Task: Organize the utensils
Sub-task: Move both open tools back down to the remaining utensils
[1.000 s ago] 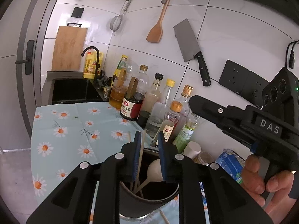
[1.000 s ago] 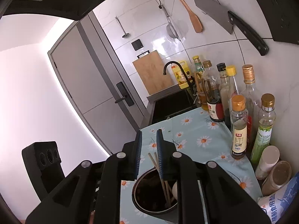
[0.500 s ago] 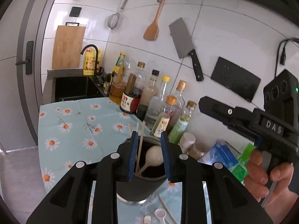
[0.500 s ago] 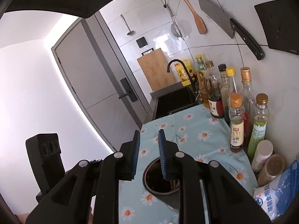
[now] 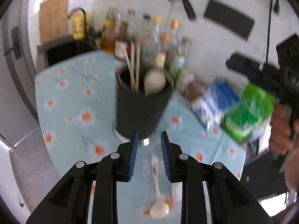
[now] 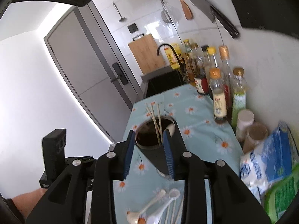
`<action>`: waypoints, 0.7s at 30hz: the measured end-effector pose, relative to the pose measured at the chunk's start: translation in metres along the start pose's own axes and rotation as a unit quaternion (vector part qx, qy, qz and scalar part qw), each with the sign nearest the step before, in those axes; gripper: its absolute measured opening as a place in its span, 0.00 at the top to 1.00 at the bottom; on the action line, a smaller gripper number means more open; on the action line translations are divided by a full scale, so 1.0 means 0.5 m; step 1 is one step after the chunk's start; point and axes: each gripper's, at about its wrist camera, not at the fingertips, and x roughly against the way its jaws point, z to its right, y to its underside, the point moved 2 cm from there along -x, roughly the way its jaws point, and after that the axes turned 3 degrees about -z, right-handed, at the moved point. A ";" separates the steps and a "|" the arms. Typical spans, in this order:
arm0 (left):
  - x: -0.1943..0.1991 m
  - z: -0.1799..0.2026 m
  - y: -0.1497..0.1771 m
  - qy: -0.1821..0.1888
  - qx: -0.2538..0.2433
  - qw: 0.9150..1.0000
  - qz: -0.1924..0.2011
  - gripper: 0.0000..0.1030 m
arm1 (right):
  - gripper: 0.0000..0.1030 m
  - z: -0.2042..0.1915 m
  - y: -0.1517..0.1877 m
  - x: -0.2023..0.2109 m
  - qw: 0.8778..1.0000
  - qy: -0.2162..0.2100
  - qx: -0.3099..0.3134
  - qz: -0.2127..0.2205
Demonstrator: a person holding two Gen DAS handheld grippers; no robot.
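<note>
We're between picks: dark holder (image 5: 142, 100) has chopsticks (image 5: 133, 69), one spoon. Left tool (image 5: 149, 140) narrowly parted, empty, over loose spoon (image 5: 158, 190) on near side of holder; next we lower, pinch handle. Right tool (image 6: 149, 140) parted, empty.

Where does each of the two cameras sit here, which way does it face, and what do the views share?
Left wrist: on the left claw, facing down the counter at the dark utensil holder, a white spoon on the cloth below; the right hand shows at the right edge.
Right wrist: on the right claw, looking over the same holder toward the door; loose spoons lie below, the left device at lower left.
Shared: holder, chopsticks, bottles, floral cloth. Both claws are open and empty.
</note>
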 end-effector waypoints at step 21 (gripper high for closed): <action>-0.201 0.029 0.168 -0.022 0.010 0.962 -0.274 0.72 | 0.65 0.131 0.267 -0.039 0.981 -0.025 -0.136 -0.137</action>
